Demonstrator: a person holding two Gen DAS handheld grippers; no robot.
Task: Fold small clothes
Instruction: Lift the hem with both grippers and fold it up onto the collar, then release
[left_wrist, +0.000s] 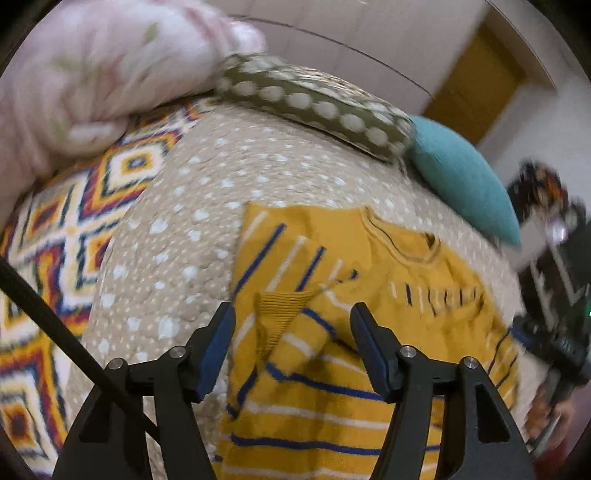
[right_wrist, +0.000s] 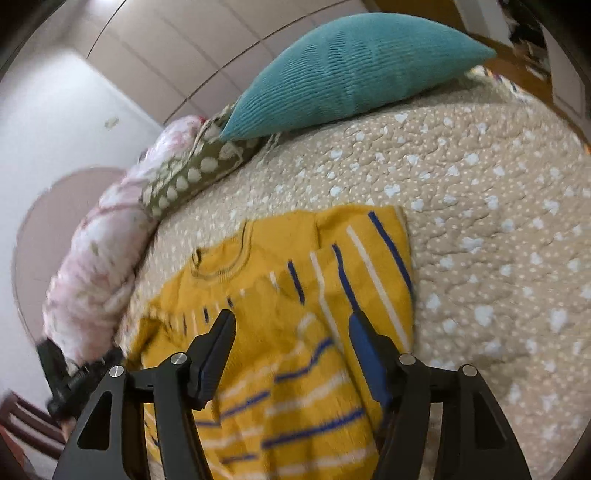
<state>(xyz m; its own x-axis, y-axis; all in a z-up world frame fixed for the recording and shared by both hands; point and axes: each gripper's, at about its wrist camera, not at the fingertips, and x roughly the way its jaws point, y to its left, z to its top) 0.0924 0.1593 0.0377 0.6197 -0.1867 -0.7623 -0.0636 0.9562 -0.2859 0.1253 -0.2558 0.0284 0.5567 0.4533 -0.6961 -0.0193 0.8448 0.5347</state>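
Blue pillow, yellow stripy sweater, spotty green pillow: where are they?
Blue pillow (right_wrist: 347, 66), right wrist view, middle of its ribbed face.
Yellow stripy sweater (left_wrist: 402, 280), left wrist view, chest below the collar.
Spotty green pillow (left_wrist: 314, 99), left wrist view, its top side.

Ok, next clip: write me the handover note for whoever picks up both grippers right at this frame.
Left gripper: open, holding nothing, over the sweater's left edge.
Right gripper: open, holding nothing, over its right side.
The yellow striped sweater lies on the beige quilt, neckline toward the teal pillow.
Done: both sleeves appear folded in across the body.
Left: fold the body, probably hem up to neckline, then smooth it.
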